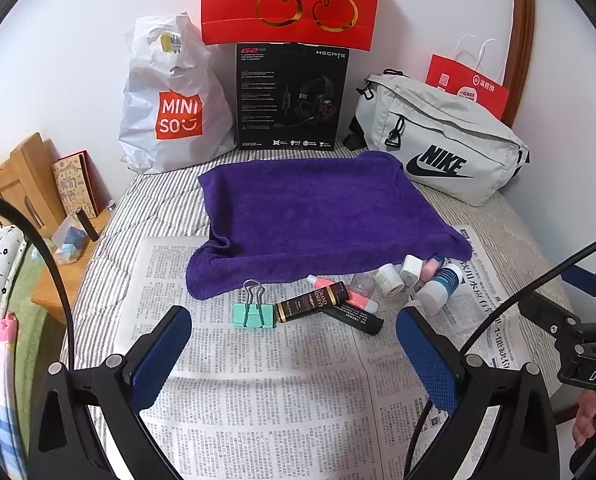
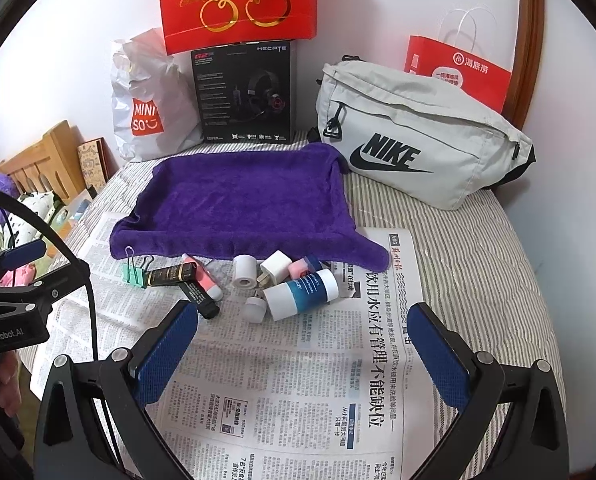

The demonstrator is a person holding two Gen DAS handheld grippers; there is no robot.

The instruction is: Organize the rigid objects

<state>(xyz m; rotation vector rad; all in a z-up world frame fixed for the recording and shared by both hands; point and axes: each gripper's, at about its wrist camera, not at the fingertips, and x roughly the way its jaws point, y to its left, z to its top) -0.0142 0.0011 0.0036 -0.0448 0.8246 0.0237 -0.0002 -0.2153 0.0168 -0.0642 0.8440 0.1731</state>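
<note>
Hovering above the newspaper (image 1: 258, 380), both grippers are standing wide apart in the fingers and holding nothing. The left gripper (image 1: 294, 332) is facing the left end of a small pile; the right gripper (image 2: 301, 330) is facing its right end.

The pile is lying on the newspaper, along the near edge of the purple towel (image 1: 317, 208). The towel is lying spread and carrying nothing. Judging from this, sorting is not yet begun, and the towel is probably the place meant for the items.

Relation governing the next move:
- The green clip (image 1: 254, 314) is lying just ahead of the left fingers, slightly left of their centre line, handles pointing away toward the towel. It is touching the brown tube (image 1: 311, 302).
- The brown tube is lying with its long axis running left to right, roughly across the left gripper's line of approach, and partly over a black tube (image 1: 353, 316).
- The white-and-blue bottle (image 2: 301, 292) is lying on its side just ahead of the right fingers, long axis also crosswise.
- The white plug (image 2: 276, 266) and white roll (image 2: 244, 272) are crowding close behind it.

Assessment: the left gripper is nearer the clip, the right nearer the bottle. Crosswise items would likely call for a wrist turn before closing. Neighbours in contact are liable to be dragged along.
</note>
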